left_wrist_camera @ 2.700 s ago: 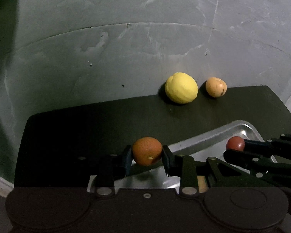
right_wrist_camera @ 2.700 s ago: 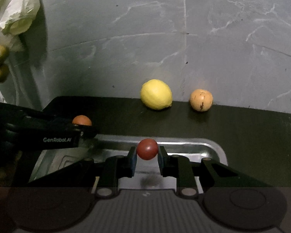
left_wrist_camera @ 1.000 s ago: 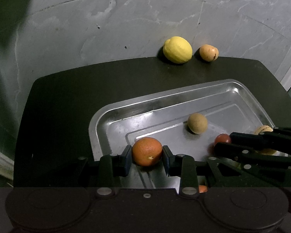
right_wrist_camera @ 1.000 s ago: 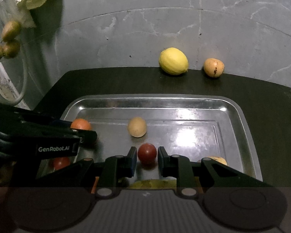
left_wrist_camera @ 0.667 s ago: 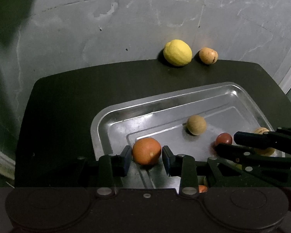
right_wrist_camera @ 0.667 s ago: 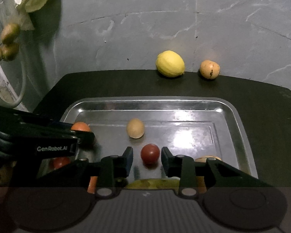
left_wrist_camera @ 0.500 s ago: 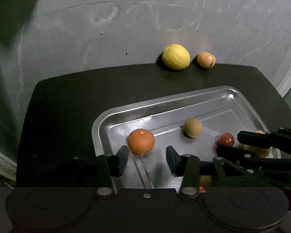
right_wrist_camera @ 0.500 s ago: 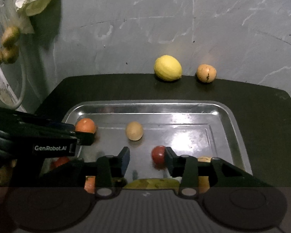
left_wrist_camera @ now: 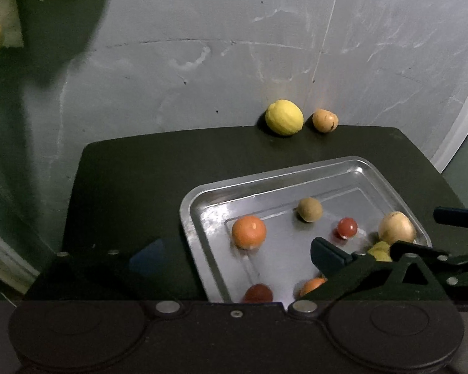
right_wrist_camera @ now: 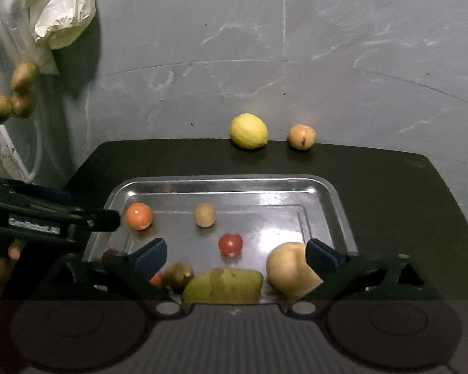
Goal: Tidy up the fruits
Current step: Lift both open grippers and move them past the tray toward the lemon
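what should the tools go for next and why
Probably send the right tool, open and empty, to the yellow lemon at the table's back edge. It and the small tan fruit beside it sit outside the metal tray, while the orange and red fruit already lie inside.

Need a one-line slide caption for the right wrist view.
Open right gripper above a metal tray of fruit; lemon and a small orange fruit remain by the wall.
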